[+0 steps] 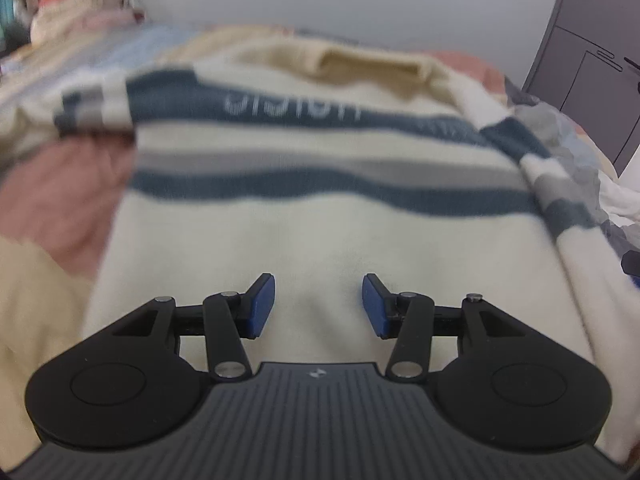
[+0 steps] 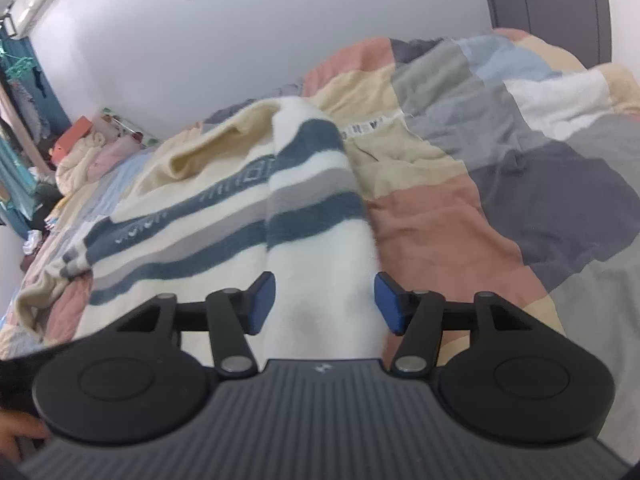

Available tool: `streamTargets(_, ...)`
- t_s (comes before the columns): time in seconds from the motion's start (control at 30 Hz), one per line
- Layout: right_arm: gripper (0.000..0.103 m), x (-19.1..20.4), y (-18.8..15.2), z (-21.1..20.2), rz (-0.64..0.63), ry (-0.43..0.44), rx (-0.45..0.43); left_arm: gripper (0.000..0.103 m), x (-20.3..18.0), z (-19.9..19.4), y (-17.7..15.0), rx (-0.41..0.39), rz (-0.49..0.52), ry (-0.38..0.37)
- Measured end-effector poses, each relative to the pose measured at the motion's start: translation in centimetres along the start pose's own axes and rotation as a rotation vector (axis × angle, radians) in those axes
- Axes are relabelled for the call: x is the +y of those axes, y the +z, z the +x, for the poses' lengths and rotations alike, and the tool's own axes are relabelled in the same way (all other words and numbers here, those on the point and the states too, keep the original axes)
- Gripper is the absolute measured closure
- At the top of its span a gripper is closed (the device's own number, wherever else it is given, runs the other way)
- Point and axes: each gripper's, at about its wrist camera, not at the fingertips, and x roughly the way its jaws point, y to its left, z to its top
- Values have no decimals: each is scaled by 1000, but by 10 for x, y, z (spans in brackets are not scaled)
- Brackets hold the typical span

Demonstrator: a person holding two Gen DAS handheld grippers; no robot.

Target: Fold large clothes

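I count one striped sweater (image 1: pixel 320 220) spread on one patchwork quilt (image 2: pixel 500 184), and two sleeves (image 2: pixel 316 200) on it. It carries two dark blue bands and one grey one. Each of my two grippers (image 1: pixel 319 306) has two blue-padded fingers (image 1: pixel 262 306).

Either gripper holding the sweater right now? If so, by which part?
No. The left gripper is open over the sweater body. The right gripper straddles the folded-in sleeve, but its pads stand clear of it.
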Motion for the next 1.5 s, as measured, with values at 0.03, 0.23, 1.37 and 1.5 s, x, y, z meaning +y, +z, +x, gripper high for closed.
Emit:
streamTargets(0.03,38,0,-1,2,-4,-12,8,48,4,3,0,8,-9,-6)
streamTargets(0.23,22,-7,-3,16,50,-79,30,48,13,10,2,13,-43,-35)
streamTargets(1.37,94,-110,260,184,-196,-522,-87,48,27,14,9,-73,-179,-105)
streamTargets(1.5,94,-133,235,238,-181,-505,-83,48,29,28,14,-86,-184,-105)
